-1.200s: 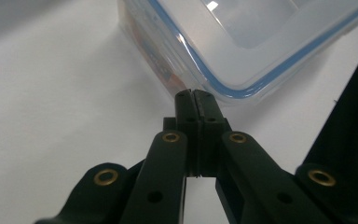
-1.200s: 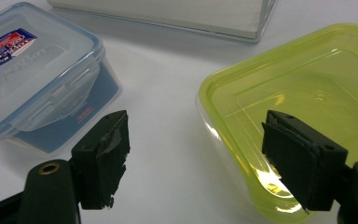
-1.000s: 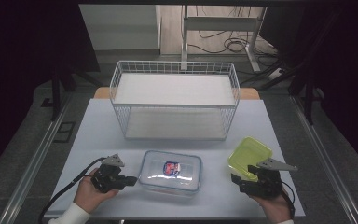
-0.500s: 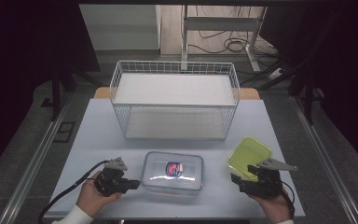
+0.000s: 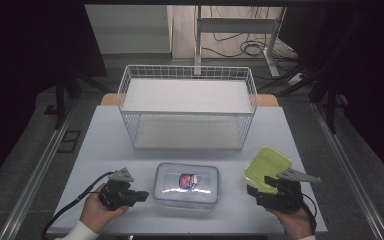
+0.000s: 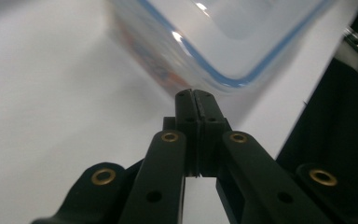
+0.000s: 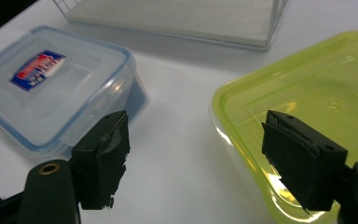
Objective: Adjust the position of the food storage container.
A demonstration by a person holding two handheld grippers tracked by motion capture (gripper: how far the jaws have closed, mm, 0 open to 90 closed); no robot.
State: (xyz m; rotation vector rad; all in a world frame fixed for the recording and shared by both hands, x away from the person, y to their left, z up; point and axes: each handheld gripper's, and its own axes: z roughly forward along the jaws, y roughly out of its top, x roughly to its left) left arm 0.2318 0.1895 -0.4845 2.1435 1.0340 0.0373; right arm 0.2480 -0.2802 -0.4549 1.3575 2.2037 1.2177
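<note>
The white wire basket (image 5: 187, 107) stood farthest ahead of both grippers, open at the top and lined up behind the two boxes, most likely as the place they were meant to go. The clear box with a blue-rimmed lid (image 5: 186, 184) lay flat on the table (image 5: 105, 140) between the two grippers, just beside the tip of the left gripper (image 5: 141, 196), whose jaws stood pressed together with nothing between them; pointing level at the box's side, it looked set to nudge or steady the box rather than grasp it. The yellow-green lidded box (image 5: 266, 165) lay just ahead of the right gripper (image 5: 255, 189), whose jaws stood wide apart with one of them over the box's near edge and the other over bare table, touching nothing as far as could be told, probably ready to close on that rim. The smallest thing was the red and blue label (image 7: 37, 70) on the clear box's lid; it bore white lettering, but the writing was too small and blurred to read.
</note>
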